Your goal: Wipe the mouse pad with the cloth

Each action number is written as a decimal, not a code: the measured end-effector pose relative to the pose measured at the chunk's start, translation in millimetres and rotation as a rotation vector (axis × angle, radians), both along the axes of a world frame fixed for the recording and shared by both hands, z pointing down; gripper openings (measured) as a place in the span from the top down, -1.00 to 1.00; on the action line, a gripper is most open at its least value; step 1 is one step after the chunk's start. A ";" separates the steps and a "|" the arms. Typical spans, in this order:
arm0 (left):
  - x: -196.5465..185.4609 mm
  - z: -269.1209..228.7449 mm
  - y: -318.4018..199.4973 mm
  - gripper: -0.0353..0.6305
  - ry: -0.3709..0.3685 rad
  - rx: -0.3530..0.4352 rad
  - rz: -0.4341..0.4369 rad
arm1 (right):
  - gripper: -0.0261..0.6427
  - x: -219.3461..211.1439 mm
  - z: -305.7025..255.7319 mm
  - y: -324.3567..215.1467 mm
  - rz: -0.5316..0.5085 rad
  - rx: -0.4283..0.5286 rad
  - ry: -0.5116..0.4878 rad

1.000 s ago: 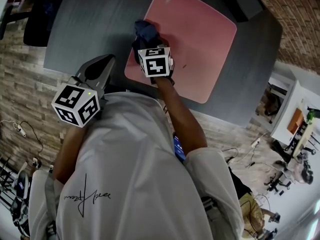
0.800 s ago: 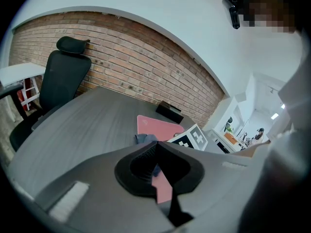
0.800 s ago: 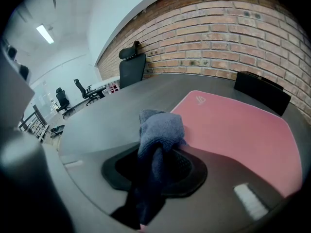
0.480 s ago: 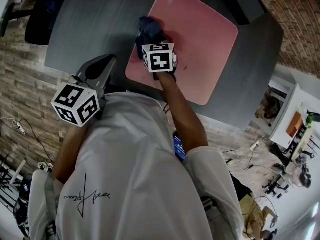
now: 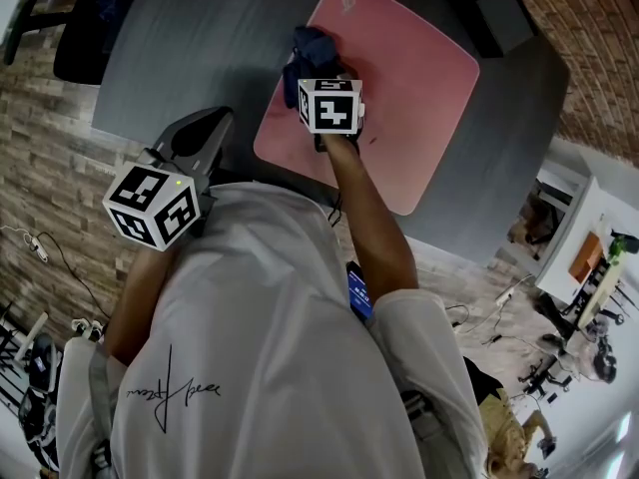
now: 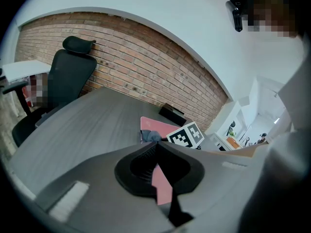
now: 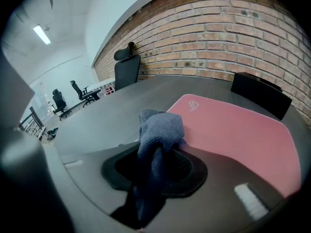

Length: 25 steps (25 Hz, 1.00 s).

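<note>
A pink mouse pad (image 5: 409,88) lies on the dark grey table (image 5: 200,38); it also shows in the right gripper view (image 7: 233,130) and small in the left gripper view (image 6: 158,126). My right gripper (image 5: 310,63) is shut on a blue-grey cloth (image 5: 308,50), which rests bunched on the pad's left part. In the right gripper view the cloth (image 7: 158,135) is pinched between the jaws. My left gripper (image 5: 195,143) is held near the table's front edge, shut with nothing in it.
A black box (image 7: 260,93) sits on the table behind the pad, before a brick wall. A black office chair (image 6: 68,76) stands at the table's far side. Off the table's edge is a brick-pattern floor with cables (image 5: 45,257).
My right gripper has slid the cloth a little further up and to the right along the pad's left part. The left gripper has stayed where it was.
</note>
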<state>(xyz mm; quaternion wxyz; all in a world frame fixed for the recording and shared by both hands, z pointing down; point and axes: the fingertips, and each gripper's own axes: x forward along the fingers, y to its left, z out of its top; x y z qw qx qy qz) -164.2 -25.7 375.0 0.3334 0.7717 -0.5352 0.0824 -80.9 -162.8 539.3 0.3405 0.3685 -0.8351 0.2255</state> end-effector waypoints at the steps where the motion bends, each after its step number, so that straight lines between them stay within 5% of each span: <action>1: -0.2 -0.8 -0.6 0.85 0.006 0.005 -0.003 | 0.58 1.0 -0.1 -1.7 0.004 0.001 -0.001; 25: 4.2 5.2 -5.2 0.85 0.038 -0.022 -0.002 | 0.59 48.5 -1.2 -28.0 0.111 0.002 -0.003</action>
